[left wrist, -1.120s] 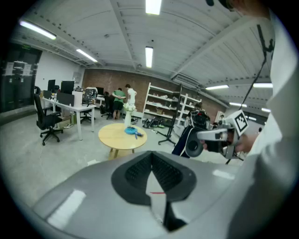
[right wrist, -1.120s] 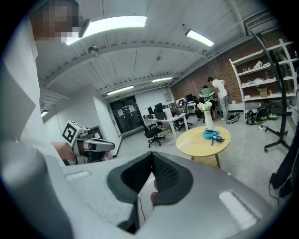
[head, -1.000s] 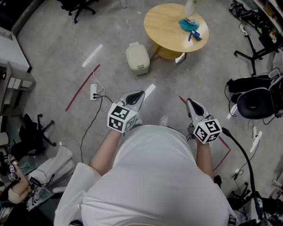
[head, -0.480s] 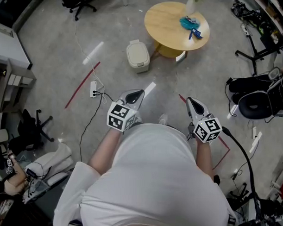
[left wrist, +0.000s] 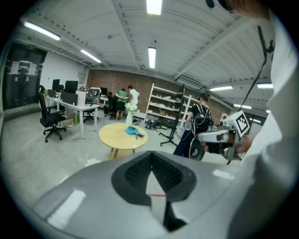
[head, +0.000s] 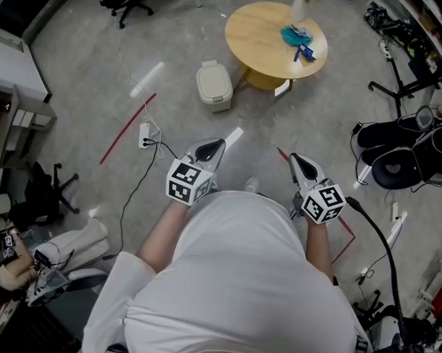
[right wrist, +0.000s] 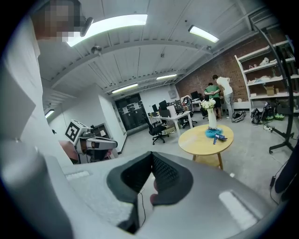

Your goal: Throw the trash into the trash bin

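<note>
The blue trash point(head: 296, 37) lies on the right side of the round table point(head: 256, 40), well ahead of you and almost straight out from your right gripper point(head: 300, 162), the nearer one. It's a crumpled clump (a darker strip trails toward the near edge). The trash bin point(head: 215, 85) stands left of the table, ahead of your left gripper point(head: 209, 147). Both grippers are clenched, empty.

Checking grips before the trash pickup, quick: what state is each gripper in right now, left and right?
Left gripper: closed, jaws together, holding nothing.
Right gripper: closed, jaws together, holding nothing.
</note>
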Tool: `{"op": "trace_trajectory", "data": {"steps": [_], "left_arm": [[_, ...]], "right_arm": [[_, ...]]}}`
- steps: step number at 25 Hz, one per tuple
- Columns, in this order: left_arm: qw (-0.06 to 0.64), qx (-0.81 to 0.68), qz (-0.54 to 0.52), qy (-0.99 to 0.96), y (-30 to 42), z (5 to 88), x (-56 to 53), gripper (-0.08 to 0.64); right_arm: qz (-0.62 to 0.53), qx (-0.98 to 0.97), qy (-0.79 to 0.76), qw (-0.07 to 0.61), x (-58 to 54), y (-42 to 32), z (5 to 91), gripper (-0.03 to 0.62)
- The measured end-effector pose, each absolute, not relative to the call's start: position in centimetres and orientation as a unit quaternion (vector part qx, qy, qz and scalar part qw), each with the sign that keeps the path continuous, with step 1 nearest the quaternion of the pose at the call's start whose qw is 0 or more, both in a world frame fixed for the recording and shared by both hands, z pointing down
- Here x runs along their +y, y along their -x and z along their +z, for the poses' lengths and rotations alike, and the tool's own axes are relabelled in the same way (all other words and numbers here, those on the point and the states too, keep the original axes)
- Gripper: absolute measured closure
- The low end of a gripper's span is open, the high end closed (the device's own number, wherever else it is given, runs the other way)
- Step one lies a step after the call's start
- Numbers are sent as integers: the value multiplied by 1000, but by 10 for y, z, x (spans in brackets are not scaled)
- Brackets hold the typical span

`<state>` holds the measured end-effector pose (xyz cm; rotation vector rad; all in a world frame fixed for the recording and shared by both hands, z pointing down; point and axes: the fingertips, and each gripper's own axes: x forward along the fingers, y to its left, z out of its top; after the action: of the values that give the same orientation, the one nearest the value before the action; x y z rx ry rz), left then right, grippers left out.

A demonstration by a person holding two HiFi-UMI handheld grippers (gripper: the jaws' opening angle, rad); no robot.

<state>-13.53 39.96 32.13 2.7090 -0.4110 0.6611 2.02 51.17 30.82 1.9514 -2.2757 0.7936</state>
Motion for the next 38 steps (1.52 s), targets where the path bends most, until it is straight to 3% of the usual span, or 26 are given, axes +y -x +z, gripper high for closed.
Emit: {"op": "trace_trajectory", "data": {"steps": [21, 38], "left_arm": [[199, -185, 253, -929, 90, 349, 434, 555], [182, -208, 246, -929, 71, 347, 410, 555]], "right_arm": [[281, -753, -594, 39, 537, -84, 336, 592], [288, -757, -586, 33, 519, -108, 349, 592]]}}
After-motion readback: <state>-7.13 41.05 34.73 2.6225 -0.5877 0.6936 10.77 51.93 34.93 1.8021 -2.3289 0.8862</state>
